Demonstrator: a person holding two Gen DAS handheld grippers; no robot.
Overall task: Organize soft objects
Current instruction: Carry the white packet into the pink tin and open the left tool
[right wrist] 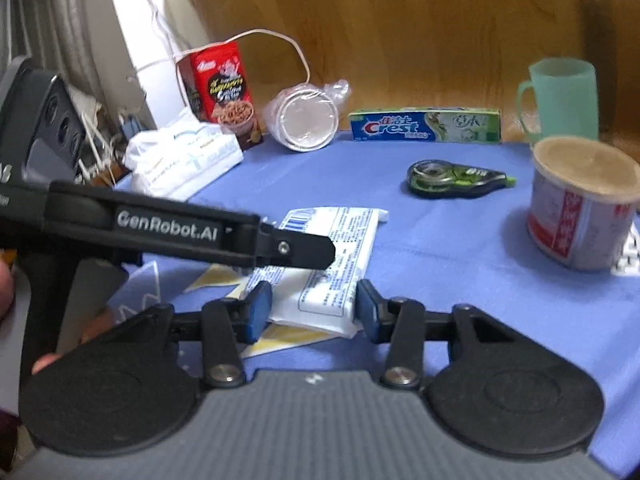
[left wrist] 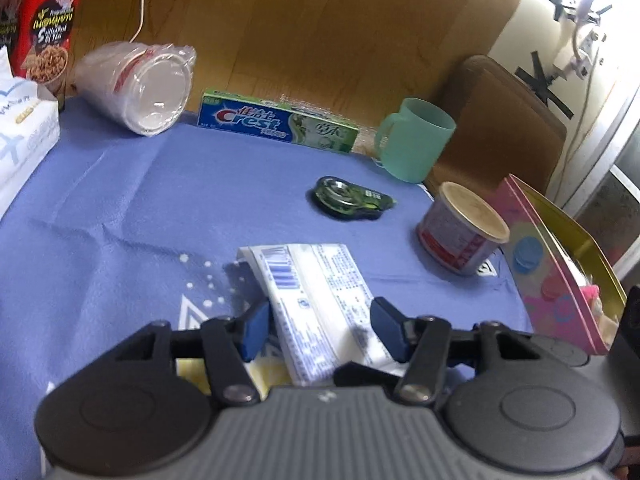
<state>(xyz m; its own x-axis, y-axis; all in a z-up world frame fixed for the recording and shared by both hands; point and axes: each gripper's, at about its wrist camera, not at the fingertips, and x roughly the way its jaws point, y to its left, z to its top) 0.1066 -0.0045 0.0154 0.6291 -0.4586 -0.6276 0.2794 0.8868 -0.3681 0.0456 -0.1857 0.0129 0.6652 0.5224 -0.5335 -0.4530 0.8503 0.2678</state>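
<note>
A white pocket tissue pack (left wrist: 320, 280) with blue print and a barcode lies lengthwise on the blue tablecloth (left wrist: 120, 200). My left gripper (left wrist: 322, 326) has its blue pads pressed on the pack's two long sides near its close end. In the right wrist view the same tissue pack (right wrist: 344, 240) has its near end between the pads of my right gripper (right wrist: 312, 308), and both pads touch its sides. The left gripper (right wrist: 312, 252) reaches in from the left across the pack's middle. A yellow-printed patch of the cloth shows under the pack.
Along the back stand a red noodle box (left wrist: 48, 32), a bagged stack of plastic cups (left wrist: 144, 84), a Crest box (left wrist: 276, 124) and a green mug (left wrist: 416, 140). A correction tape (left wrist: 348, 200), a can (left wrist: 460, 228) and a pink tin (left wrist: 552, 272) sit right. A large tissue bag (left wrist: 24, 132) lies left.
</note>
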